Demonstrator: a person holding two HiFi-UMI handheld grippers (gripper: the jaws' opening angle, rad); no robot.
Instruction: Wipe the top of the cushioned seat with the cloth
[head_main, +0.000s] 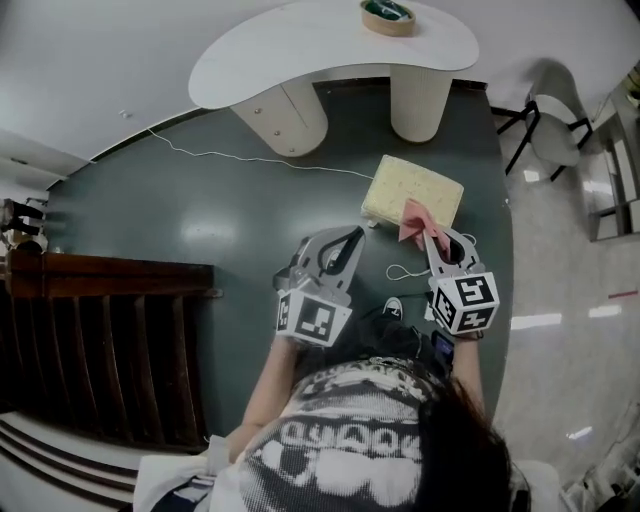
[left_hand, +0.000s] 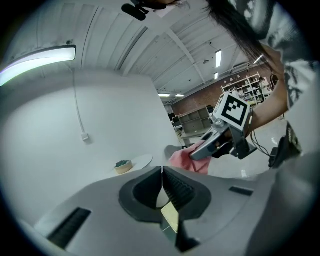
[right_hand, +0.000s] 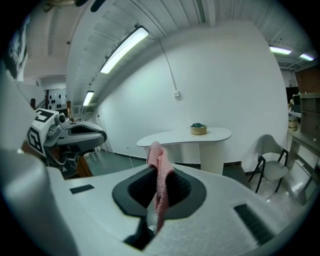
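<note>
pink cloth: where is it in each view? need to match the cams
Head view: pink cloth right of centre, in the right gripper, at the near edge of the cushioned seat.
Left gripper view: cloth right of centre, above the shut jaws, hanging from the other gripper.
Right gripper view: cloth dead centre, clamped between the jaws.
Shared landmark: the bowl on the white table.

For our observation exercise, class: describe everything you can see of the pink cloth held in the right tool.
The cloth is pink and soft-looking, like terry, bunched into a narrow fold. It is pinched between the jaws of the right tool, its free end standing up beyond them. In the head view it overlaps the pale cushioned seat; contact cannot be told.
</note>
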